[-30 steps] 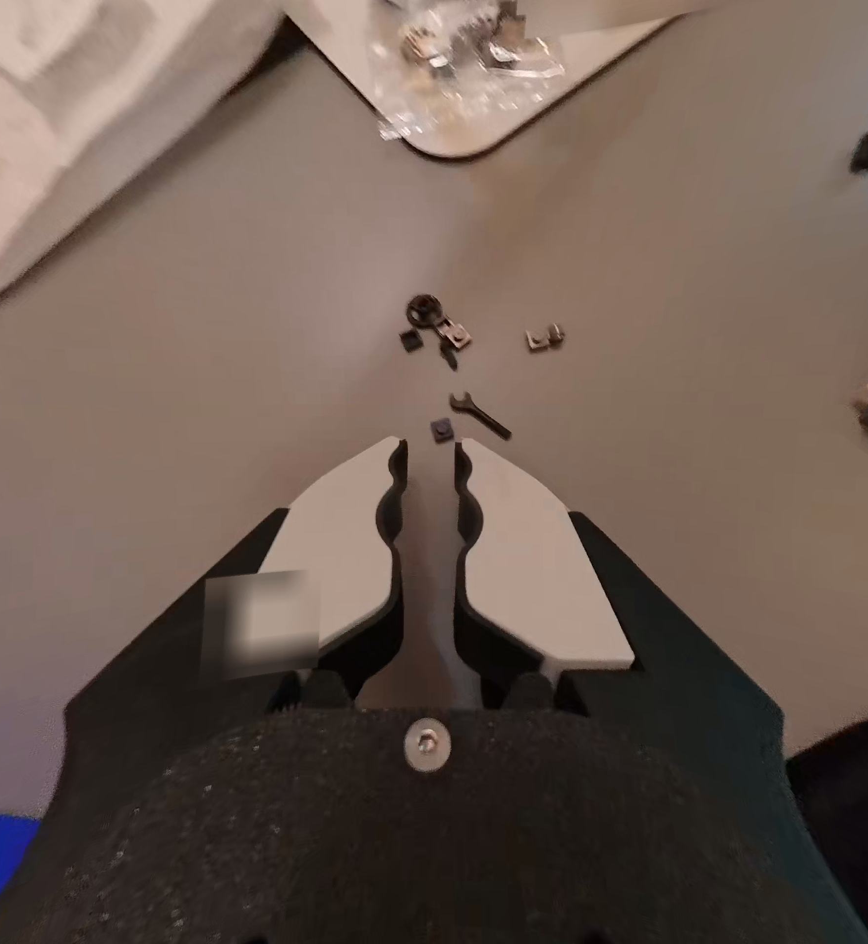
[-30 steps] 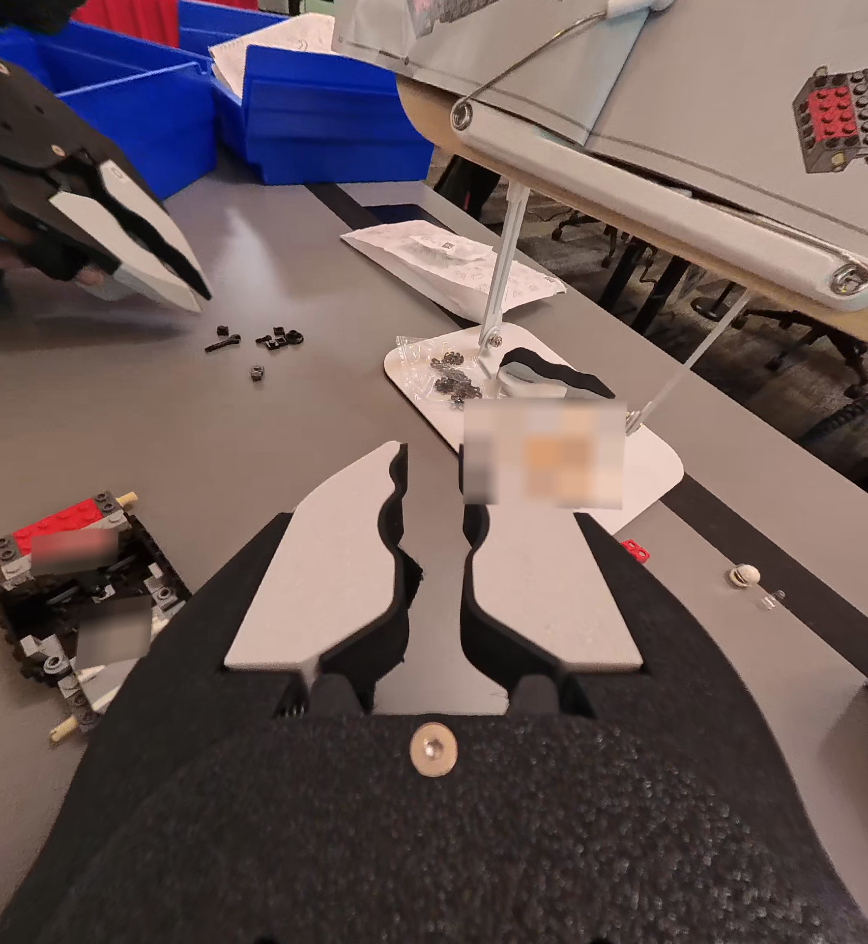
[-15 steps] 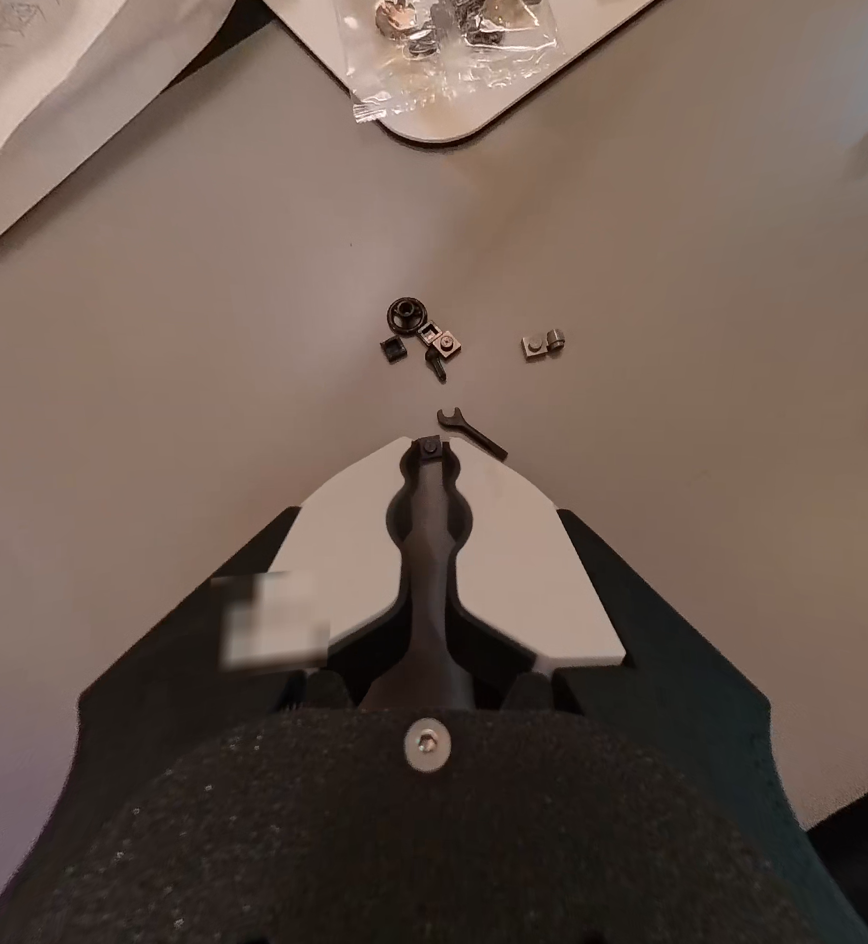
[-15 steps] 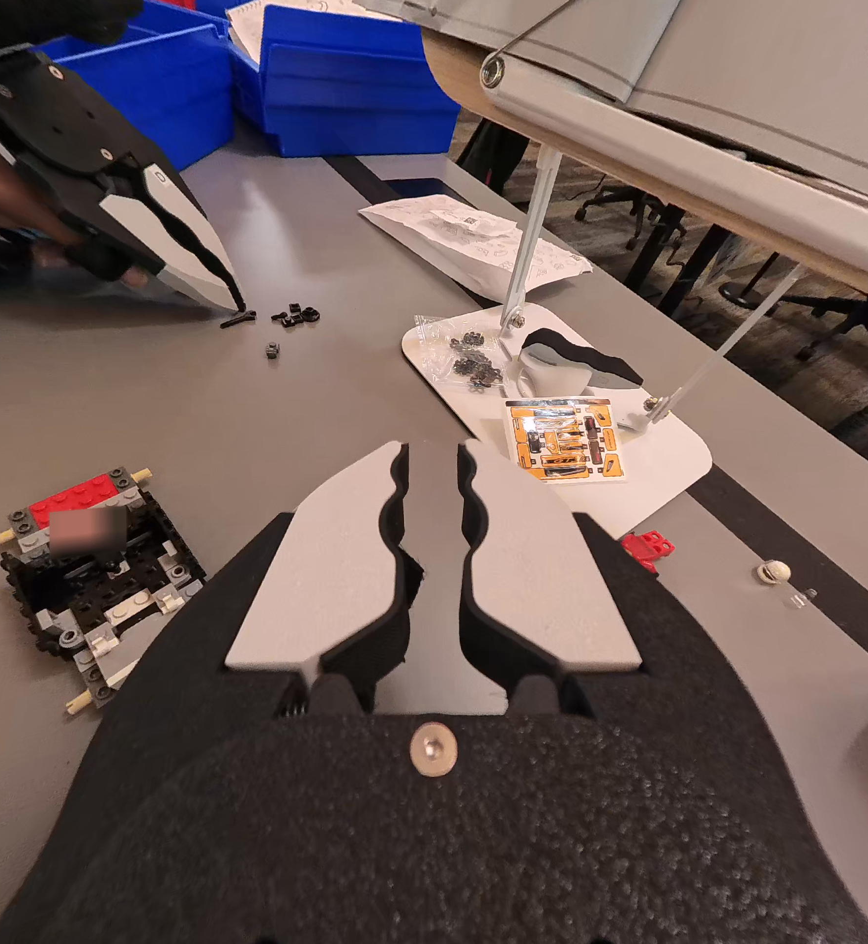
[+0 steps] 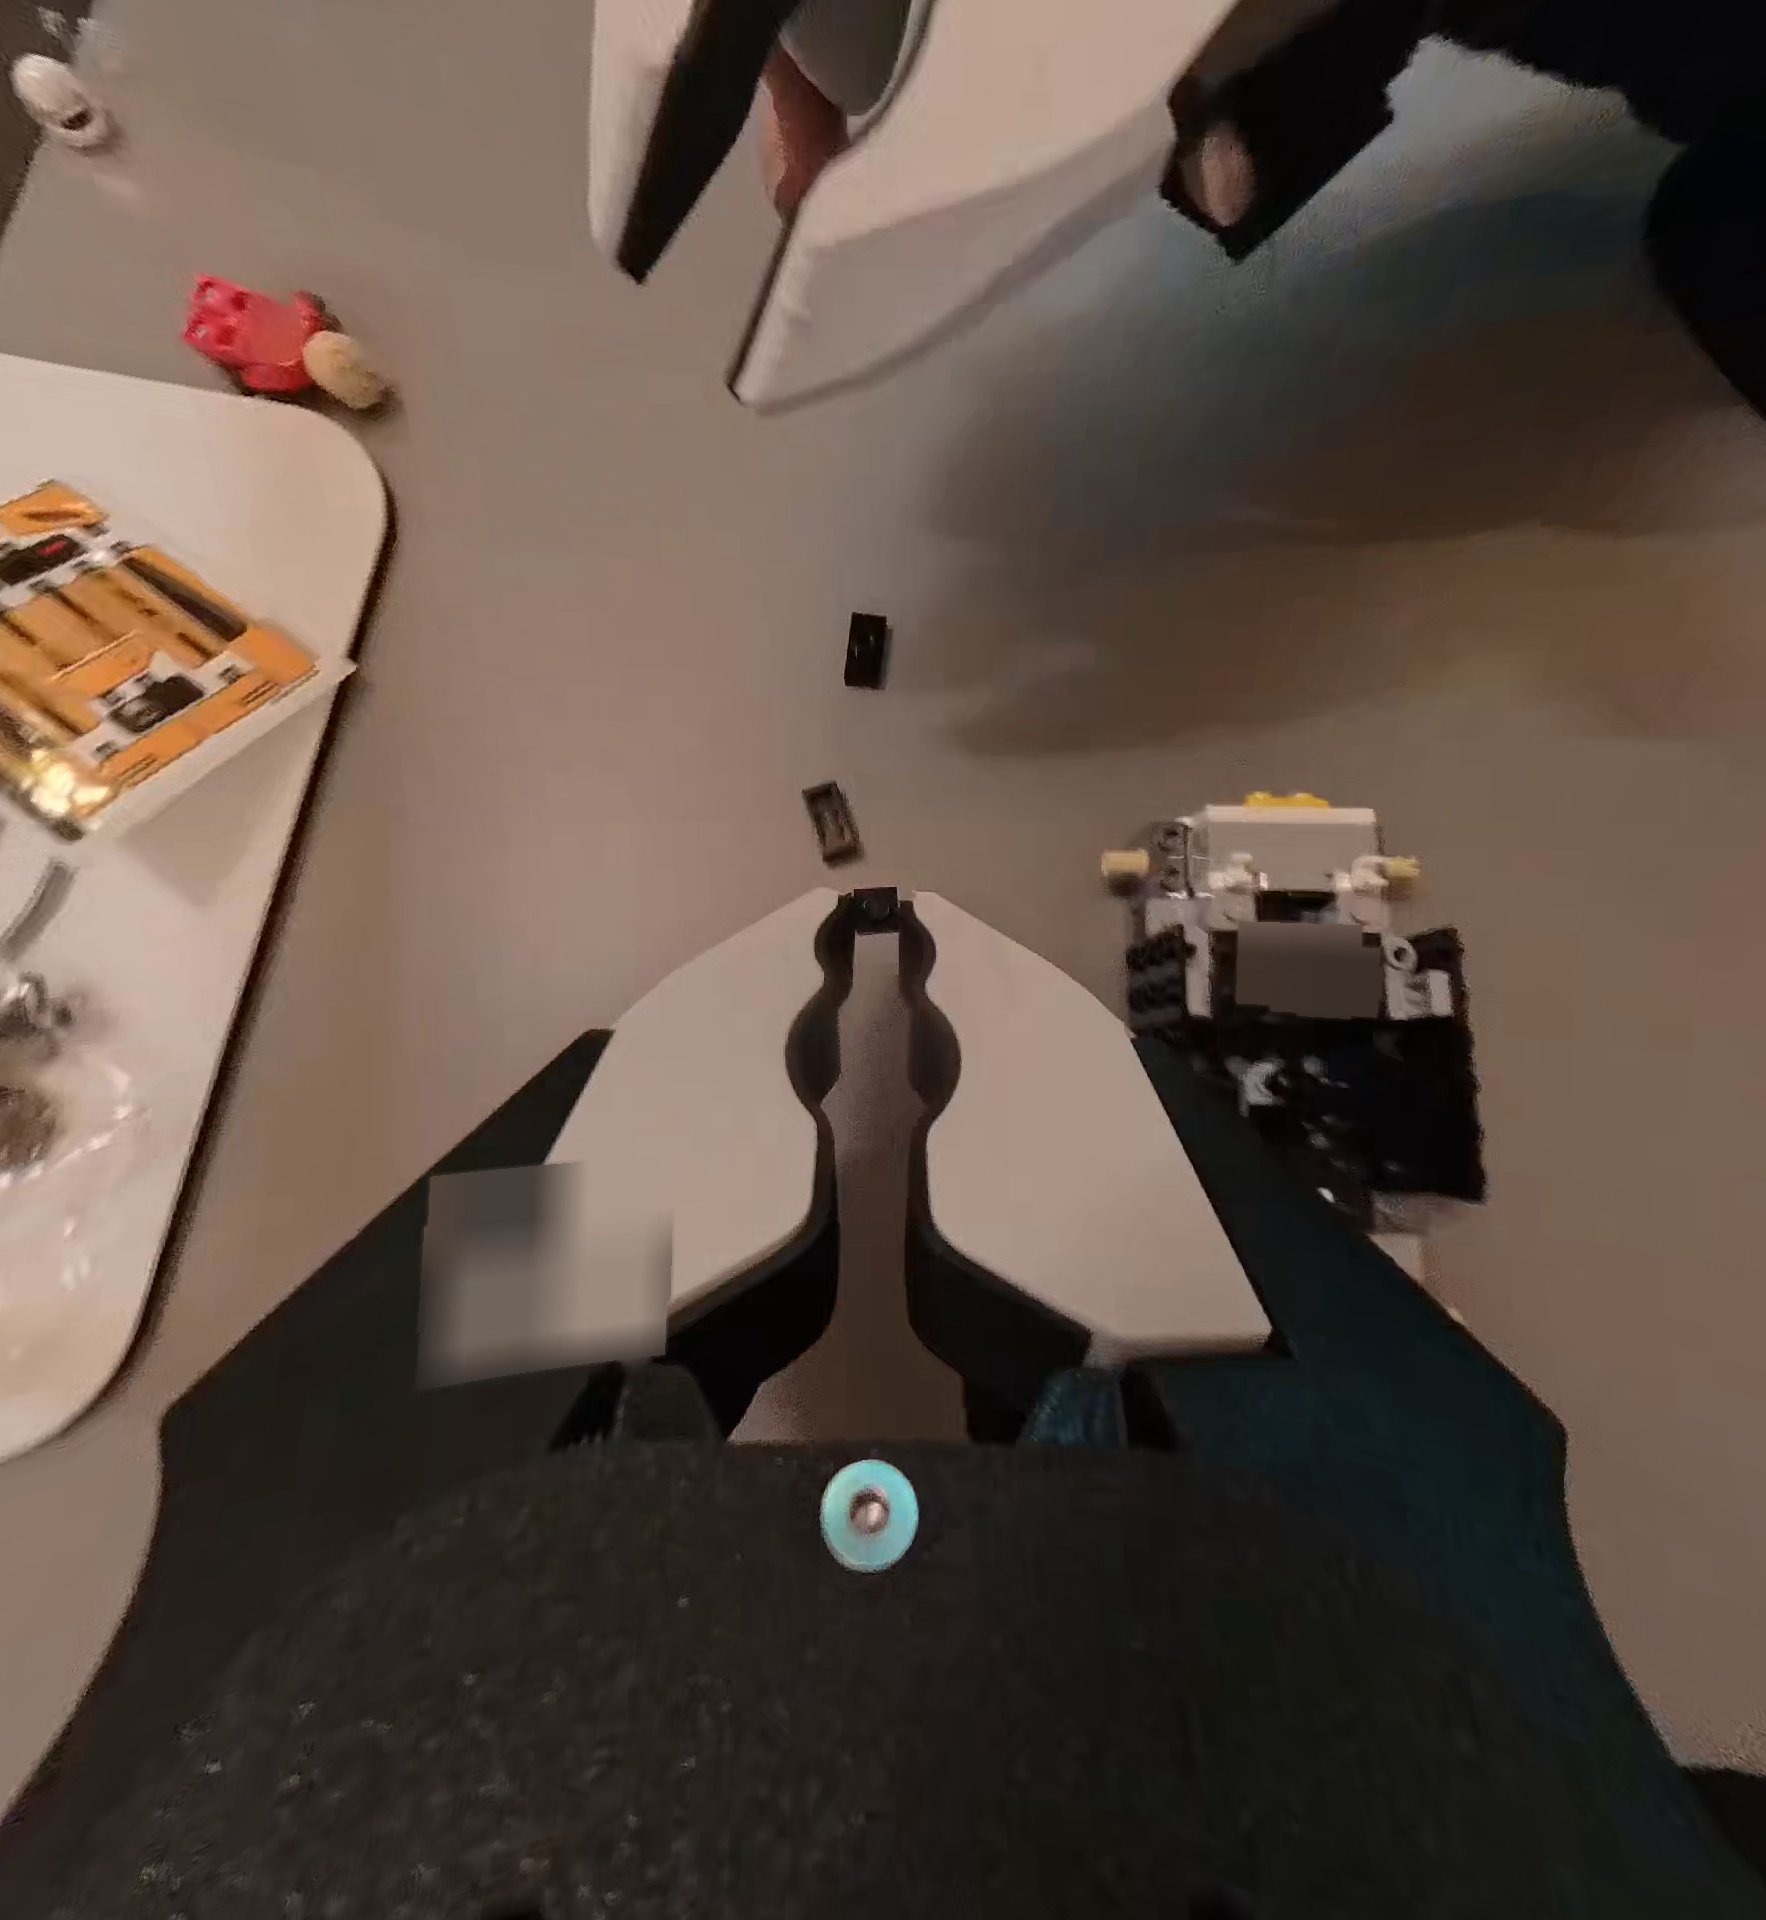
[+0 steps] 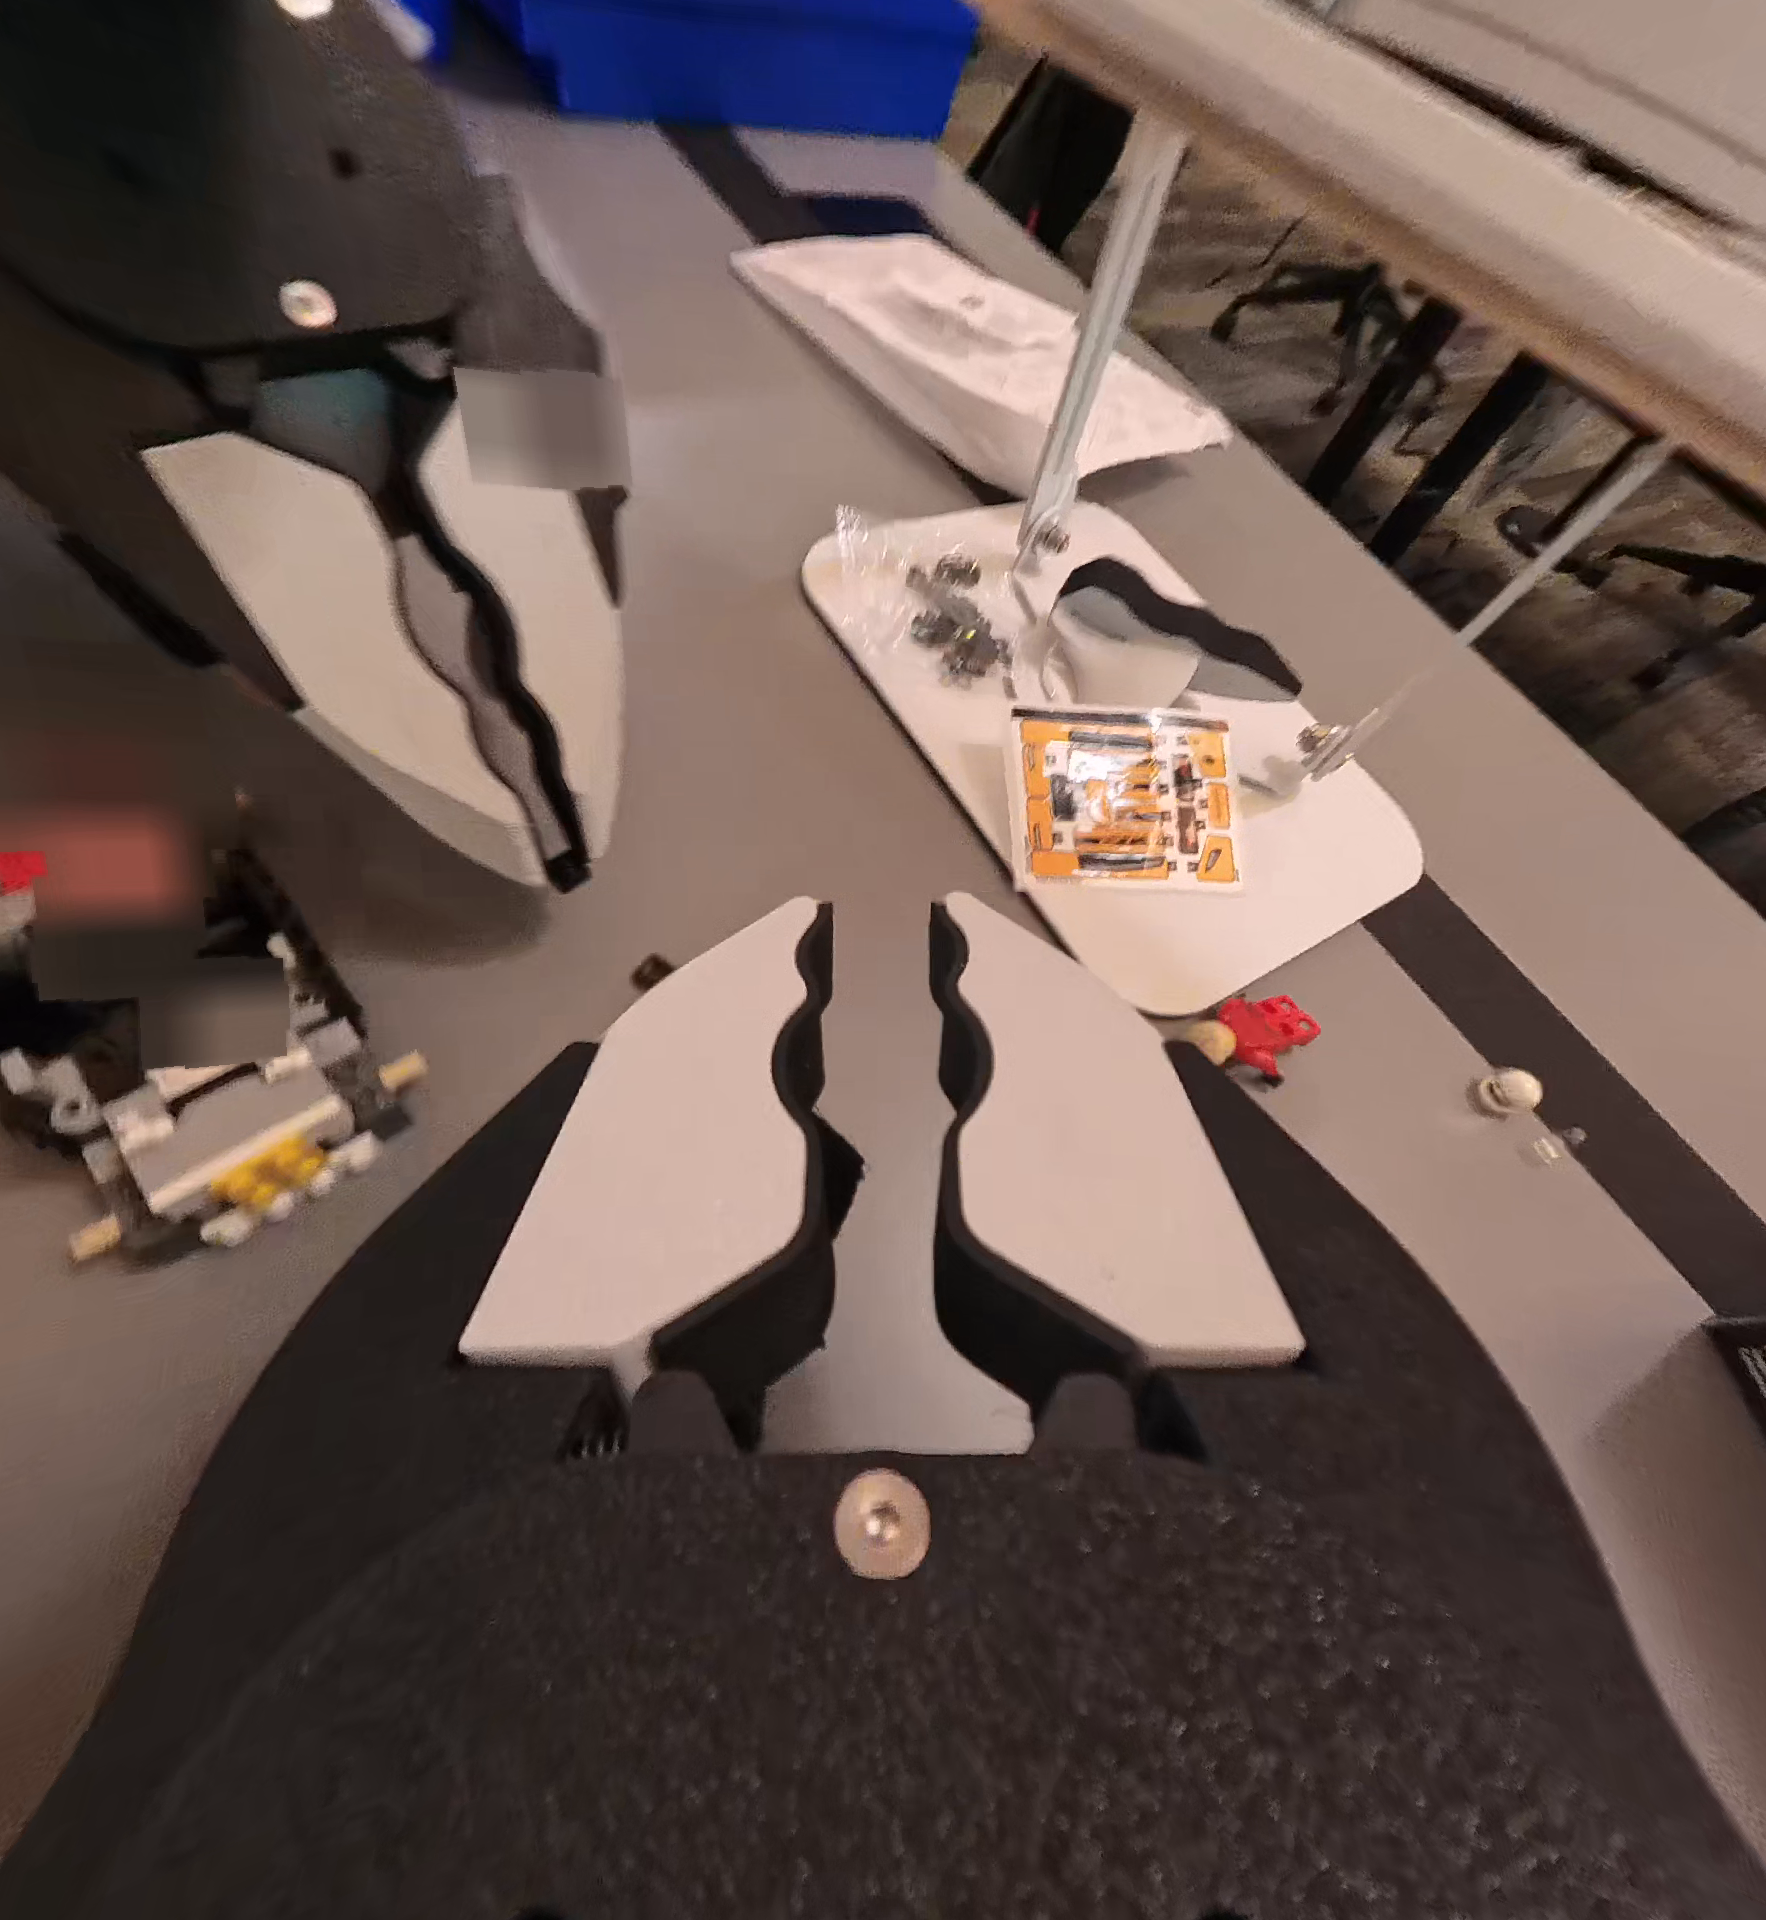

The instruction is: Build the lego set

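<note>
Since 0.5 s ago, the small black piece (image 5: pixel 876 912) is being carried off the loose-parts cluster by the left gripper (image 5: pixel 876 904), tips clamped on it, angled down w/ the partly built lego model (image 5: pixel 1294 987) at 3 o'clock. Right gripper (image 6: pixel 879 914) is being held slightly open, empty, over the grey table (image 6: pixel 754 416).

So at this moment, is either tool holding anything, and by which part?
The left tool pinches a small black piece by its two opposite sides, right at the fingertips. The right tool is open and holds nothing.
</note>
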A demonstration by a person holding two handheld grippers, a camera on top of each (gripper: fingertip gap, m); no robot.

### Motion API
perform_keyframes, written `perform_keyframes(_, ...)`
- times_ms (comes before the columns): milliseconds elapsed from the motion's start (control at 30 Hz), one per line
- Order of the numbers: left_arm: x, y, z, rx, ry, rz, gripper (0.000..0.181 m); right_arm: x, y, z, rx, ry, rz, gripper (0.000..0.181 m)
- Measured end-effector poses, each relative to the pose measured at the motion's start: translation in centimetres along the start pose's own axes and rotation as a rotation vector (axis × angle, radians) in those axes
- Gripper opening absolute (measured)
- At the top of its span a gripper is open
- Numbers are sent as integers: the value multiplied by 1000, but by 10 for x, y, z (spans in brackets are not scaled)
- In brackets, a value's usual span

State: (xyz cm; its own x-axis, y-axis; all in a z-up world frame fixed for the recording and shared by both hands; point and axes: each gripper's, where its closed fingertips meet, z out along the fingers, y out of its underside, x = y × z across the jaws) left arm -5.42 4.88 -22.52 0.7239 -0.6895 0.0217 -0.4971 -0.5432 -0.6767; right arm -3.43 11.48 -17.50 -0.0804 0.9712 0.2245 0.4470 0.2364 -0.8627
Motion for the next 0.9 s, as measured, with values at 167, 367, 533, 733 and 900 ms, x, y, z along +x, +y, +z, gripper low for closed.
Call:
perform_keyframes(167, -1, 5, 20, -55, 27, 24, 8, -28, 23, 8, -102, -160, -85, 18)
perform_keyframes(367, 1, 8, 18, -46, 36, 17, 18, -50, 38, 26, -202, -222, -213, 18)
perform_keyframes(533, -2, 13, 14, -43, 21, 19, 18, -47, 44, 36, -262, -258, -256, 18)
perform_keyframes(733, 0, 19, 21, -69, 36, 35, 25, -55, 37, 39, -247, -344, -260, 18)
perform_keyframes(900, -2, 20, 13, -53, 28, 49, 30, -56, 38, 46, -264, -344, -292, 18)
